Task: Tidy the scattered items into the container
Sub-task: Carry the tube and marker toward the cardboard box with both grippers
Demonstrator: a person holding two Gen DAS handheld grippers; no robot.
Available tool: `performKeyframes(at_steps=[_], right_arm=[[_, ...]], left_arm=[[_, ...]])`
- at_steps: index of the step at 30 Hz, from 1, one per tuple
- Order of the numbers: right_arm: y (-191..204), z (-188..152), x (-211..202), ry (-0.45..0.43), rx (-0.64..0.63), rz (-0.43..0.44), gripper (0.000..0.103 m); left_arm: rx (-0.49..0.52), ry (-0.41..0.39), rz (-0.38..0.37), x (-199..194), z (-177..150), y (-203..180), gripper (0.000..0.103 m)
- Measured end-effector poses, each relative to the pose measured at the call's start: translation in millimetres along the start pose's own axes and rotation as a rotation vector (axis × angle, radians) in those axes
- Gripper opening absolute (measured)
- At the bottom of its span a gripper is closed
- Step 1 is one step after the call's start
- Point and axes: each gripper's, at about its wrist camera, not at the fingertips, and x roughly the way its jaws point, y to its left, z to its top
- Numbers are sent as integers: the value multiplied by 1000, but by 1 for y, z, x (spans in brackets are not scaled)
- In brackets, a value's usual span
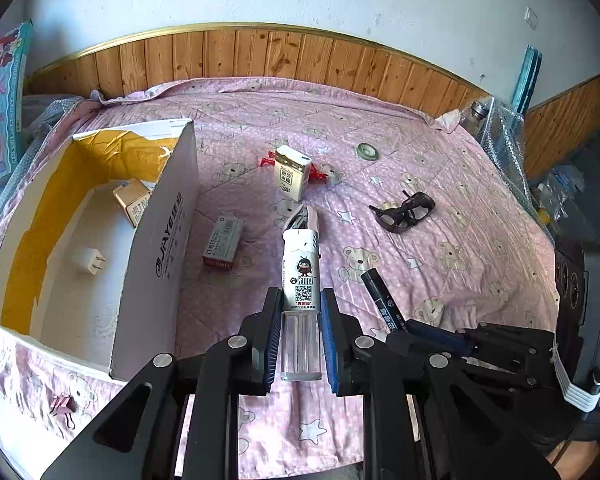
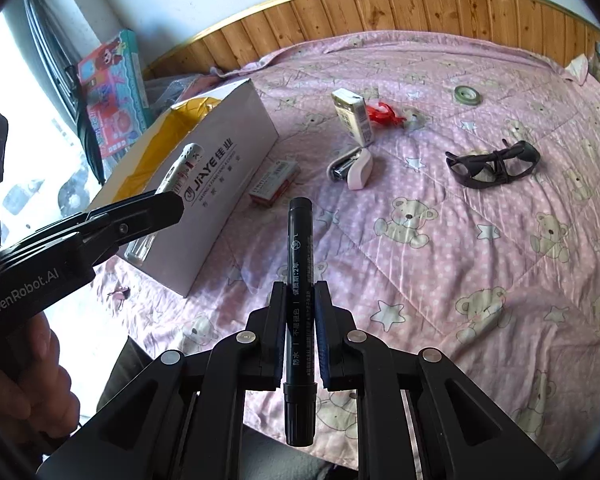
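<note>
**both claws loaded, box half filled**

left gripper (image 1: 300, 312) is clamped on a lighter (image 1: 302, 276): white printed top, clear body, pads squeezing it at the seam between the two. from the right wrist view the lighter (image 2: 172, 176) hangs beside the near long wall of the box, not inside it.

right gripper (image 2: 300, 316) is clenched on a black marker (image 2: 299, 280), held lengthwise between the pads, both ends sticking out past them. in the left view the marker (image 1: 376, 288) pokes up over the bedsheet to the right of the lighter.

box (image 1: 168, 240): white cardboard, open top, yellow torn lining, sitting on the left side of the pink bear-print bedsheet (image 1: 460, 220). inside: a white charger plug (image 1: 89, 261) on the floor and a small tan carton (image 1: 134, 200) against the far right corner.

still loose on the sheet:
- staple box (image 1: 223, 242), just right of the box wall
- stapler (image 2: 354, 166), pink and white, near mid-sheet
- white pack (image 1: 291, 172) standing upright, with a red plastic item (image 2: 382, 114) right behind it; can't tell what that one is
- tape roll (image 1: 367, 151) near the headboard
- dark goggles (image 1: 404, 212) well off to the right
- pink binder clip (image 1: 64, 410) by the near box corner
</note>
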Motion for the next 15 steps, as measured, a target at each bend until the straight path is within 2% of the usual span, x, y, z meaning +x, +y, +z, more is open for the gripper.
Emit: performKeyframes(at_steps=[15], right_arm=[[50,10,-6,-8,-94,3,14]], left_arm=[[-52,-85,-14,-41,5,28,20]])
